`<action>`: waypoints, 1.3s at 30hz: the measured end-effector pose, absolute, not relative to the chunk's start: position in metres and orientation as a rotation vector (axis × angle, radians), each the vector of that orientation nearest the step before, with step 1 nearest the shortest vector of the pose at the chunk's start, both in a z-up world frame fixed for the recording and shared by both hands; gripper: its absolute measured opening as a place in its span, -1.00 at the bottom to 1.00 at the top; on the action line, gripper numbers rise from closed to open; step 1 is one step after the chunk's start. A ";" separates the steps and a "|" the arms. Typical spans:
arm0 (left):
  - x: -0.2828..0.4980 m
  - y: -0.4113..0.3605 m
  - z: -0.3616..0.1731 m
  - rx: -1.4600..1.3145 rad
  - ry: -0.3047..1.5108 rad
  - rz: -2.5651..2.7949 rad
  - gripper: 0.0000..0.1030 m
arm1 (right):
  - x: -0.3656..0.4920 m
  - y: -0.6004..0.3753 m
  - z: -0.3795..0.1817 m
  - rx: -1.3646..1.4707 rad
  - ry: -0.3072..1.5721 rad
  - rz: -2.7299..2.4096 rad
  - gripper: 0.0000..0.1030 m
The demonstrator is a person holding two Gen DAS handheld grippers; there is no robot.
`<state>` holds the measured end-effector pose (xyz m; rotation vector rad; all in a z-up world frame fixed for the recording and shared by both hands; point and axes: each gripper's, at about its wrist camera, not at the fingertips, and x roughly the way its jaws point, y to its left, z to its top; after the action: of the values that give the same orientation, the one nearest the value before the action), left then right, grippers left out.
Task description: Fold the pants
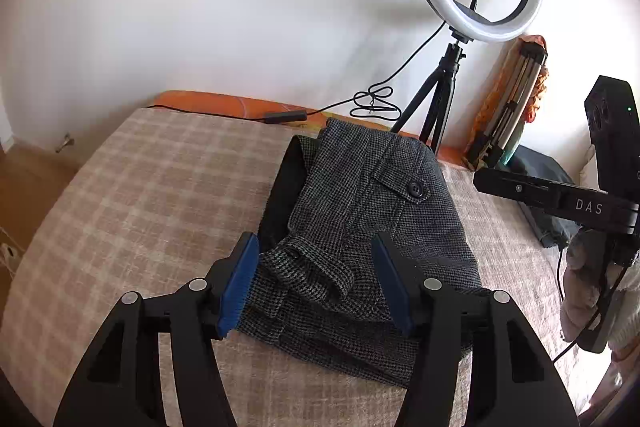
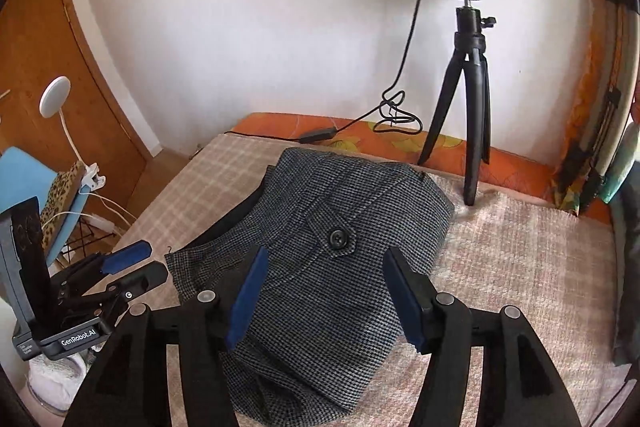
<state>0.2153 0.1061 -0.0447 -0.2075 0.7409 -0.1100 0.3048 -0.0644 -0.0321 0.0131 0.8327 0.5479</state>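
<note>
Grey houndstooth pants [image 1: 360,227] lie folded in a compact bundle on a beige checked blanket [image 1: 140,195], with a buttoned pocket flap on top and a belt loop end near the front. My left gripper [image 1: 316,279] is open, its blue pads on either side of the bundle's near edge, holding nothing. My right gripper [image 2: 326,295] is open above the bundle's near right part [image 2: 320,267], empty. The left gripper also shows in the right wrist view [image 2: 136,263], open beside the pants' left corner. The right gripper's body shows in the left wrist view [image 1: 568,203].
A ring light on a black tripod [image 1: 440,107] stands at the bed's far edge, its cable [image 1: 372,103] coiled beside it; it also shows in the right wrist view [image 2: 472,99]. Folded items lean on the wall at right [image 1: 508,107]. A blue chair [image 2: 36,187] and wooden door stand left.
</note>
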 end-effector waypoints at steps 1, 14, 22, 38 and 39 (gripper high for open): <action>0.221 0.101 -0.050 -0.197 0.757 -0.108 0.13 | 0.311 -0.072 -0.036 0.027 0.843 0.537 0.22; 0.243 0.113 -0.104 -0.106 0.887 -0.017 0.37 | 0.360 -0.098 -0.076 0.113 0.934 0.481 0.39; 0.247 0.123 -0.106 -0.184 0.898 -0.040 0.37 | 0.246 -0.066 -0.065 -0.082 0.858 0.665 -0.08; 0.239 0.127 -0.099 -0.193 0.887 -0.029 0.36 | 0.201 -0.037 -0.116 -0.482 0.918 0.627 -0.87; 0.232 0.133 -0.095 -0.201 0.880 -0.025 0.36 | 0.203 -0.041 -0.112 -0.456 0.923 0.651 -0.76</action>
<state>0.2325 0.1332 -0.0948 -0.2008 0.8797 -0.0253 0.2029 -0.0407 -0.1124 -0.4564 0.9230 0.6512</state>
